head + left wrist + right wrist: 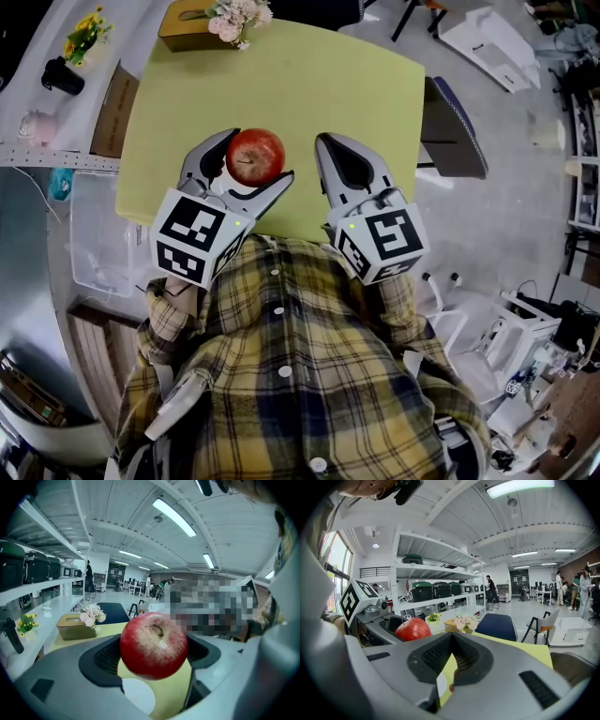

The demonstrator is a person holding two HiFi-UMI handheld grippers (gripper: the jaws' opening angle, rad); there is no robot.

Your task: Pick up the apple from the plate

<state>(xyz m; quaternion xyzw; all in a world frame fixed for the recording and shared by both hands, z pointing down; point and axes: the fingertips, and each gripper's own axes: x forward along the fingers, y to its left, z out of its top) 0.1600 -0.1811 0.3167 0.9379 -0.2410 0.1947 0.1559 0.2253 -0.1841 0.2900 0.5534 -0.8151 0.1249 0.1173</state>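
Above the yellow-green tabletop (337,84), the left gripper (255,161) pinches the round red apple (153,645) clear of the small white plate (138,696), and what it wants now is a steady, level squeeze, the right gripper (326,145) idle alongside, jaws pressed together on nothing

The apple (254,156) has a smooth, glossy skin. The right gripper (330,142) looks like matt grey plastic, and its pads (435,654) are black and finely ribbed. The top of the table (356,84) is smooth and matt. The shirt (281,375) is checked cloth. The tissue box (183,26) looks wooden.
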